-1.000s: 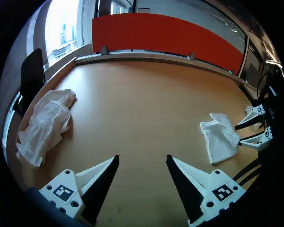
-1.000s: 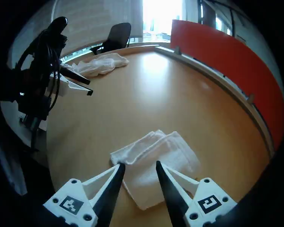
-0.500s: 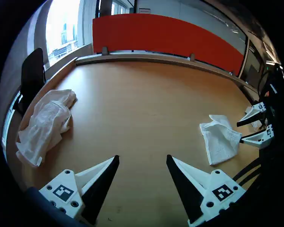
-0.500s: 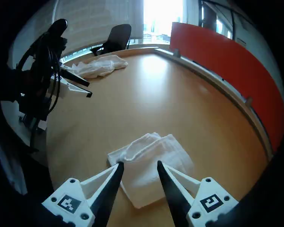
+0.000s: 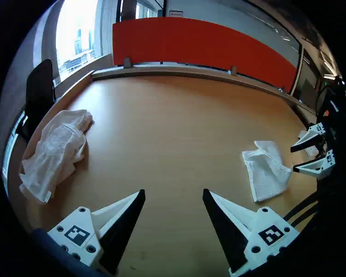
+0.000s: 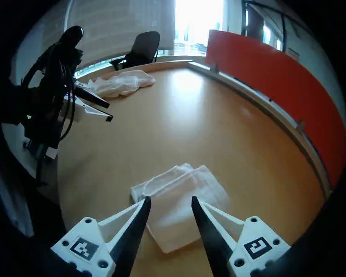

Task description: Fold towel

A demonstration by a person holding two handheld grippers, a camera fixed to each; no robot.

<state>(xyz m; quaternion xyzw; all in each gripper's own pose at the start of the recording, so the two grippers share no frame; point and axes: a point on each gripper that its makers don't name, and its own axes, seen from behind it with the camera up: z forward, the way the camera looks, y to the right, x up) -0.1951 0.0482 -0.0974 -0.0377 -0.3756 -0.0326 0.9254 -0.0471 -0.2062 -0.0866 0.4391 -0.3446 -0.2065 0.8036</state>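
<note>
Towel [image 6: 196, 182] lies on the tabletop [image 6: 182, 120], folded small, top layer rumpled. It sits just under the tips of the right gripper [image 6: 170, 199], whose jaws stand narrowly apart with nothing pinched. Left gripper [image 5: 173, 191] is wide and empty, well apart from the towel. I judge the fold needs squaring: I'd pinch the near loose corner, lift low, and lay edge on edge.

Middle of the worktop [image 5: 173, 124] lying open, crumpled cloth [image 5: 55, 152] crowding its left edge, towel [image 5: 265, 168] sitting at right, red partition [image 5: 205, 44] walling the far side.
</note>
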